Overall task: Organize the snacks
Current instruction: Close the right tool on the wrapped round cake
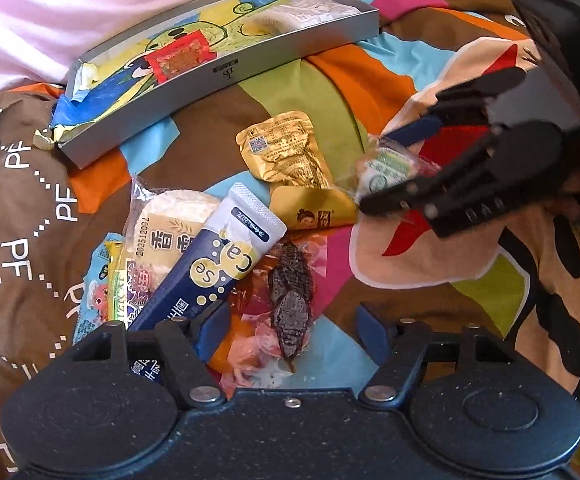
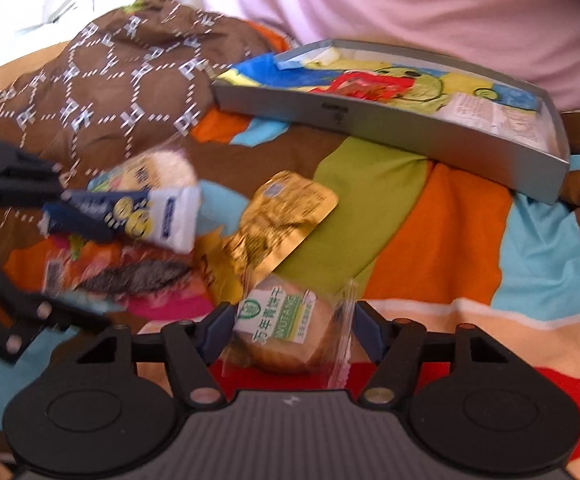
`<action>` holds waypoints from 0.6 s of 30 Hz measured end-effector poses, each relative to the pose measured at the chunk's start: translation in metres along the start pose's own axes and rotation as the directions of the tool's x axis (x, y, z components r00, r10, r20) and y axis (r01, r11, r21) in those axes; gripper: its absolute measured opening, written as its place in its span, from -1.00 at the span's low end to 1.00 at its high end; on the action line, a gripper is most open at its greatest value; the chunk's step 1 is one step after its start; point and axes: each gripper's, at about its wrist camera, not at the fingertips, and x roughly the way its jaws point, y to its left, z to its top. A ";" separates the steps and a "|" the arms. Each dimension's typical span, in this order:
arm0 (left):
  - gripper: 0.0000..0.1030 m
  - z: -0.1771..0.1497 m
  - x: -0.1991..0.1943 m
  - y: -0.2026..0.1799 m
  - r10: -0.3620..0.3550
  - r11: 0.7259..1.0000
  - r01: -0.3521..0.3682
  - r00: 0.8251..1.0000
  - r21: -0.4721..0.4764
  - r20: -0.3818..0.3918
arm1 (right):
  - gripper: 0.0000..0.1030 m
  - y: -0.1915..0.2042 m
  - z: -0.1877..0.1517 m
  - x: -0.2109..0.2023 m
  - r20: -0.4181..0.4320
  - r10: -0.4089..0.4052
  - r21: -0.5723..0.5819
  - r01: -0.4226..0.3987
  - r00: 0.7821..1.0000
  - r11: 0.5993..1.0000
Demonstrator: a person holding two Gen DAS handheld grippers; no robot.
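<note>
Green-labelled bun packet (image 2: 290, 328) legible only between right gripper (image 2: 290, 334) fingers.

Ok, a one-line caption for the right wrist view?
Right hand-held gripper closing around a wrapped biscuit on a patchwork blanket, with more snacks and a grey tray beyond.

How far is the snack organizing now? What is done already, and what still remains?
Done: the grey tray already holds a red packet and a white packet. In hand: the right gripper brackets a green-labelled biscuit; the left gripper is open. Left: blue tube, gold pouch, rice cracker, others.
</note>
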 end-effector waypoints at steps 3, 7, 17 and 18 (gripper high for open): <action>0.31 0.002 0.000 0.007 -0.017 0.999 0.017 1.000 -0.037 -0.004 | 0.32 0.007 -0.003 -0.004 -0.030 0.015 -0.014 -0.016 0.999 1.000; 0.30 -0.001 -0.001 0.008 -0.013 0.999 0.013 1.000 -0.041 0.000 | 0.30 0.019 -0.007 -0.011 -0.070 0.027 -0.025 -0.029 0.997 0.999; 0.29 0.006 0.014 -0.011 0.088 0.991 -0.083 0.995 0.108 -0.043 | 0.34 0.024 -0.007 -0.022 -0.079 -0.002 -0.014 0.001 0.997 1.000; 0.26 0.008 0.017 -0.010 0.098 0.990 -0.092 0.994 0.106 -0.048 | 0.34 0.024 -0.007 -0.021 -0.077 -0.004 -0.012 0.003 0.997 1.000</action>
